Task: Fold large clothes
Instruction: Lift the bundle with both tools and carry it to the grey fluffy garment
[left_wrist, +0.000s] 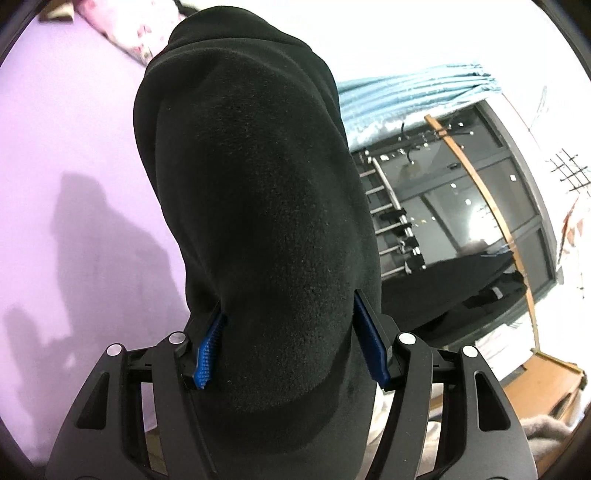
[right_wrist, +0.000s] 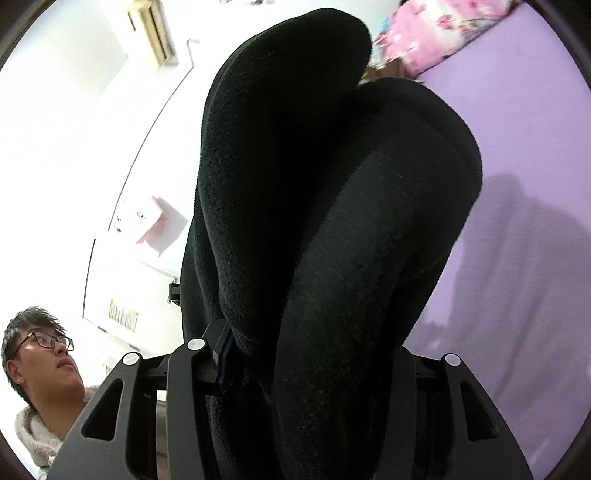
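A thick fold of black fleece garment (left_wrist: 258, 206) is clamped by the left tool (left_wrist: 291, 350), w/ blue ribbed pads (left_wrist: 208, 352) pressed against both sides of the cloth. The fabric is bunched up in front of the lens & fills the centre of the view. A lilac bed sheet (left_wrist: 74, 166) is seen at left, shadows cast on it; a pink floral pillow (left_wrist: 129, 33) top left. At right, a blue curtain (left_wrist: 406, 88) is hung over a dark window (left_wrist: 461, 192), w/ a wooden frame (left_wrist: 546, 384) at lower right
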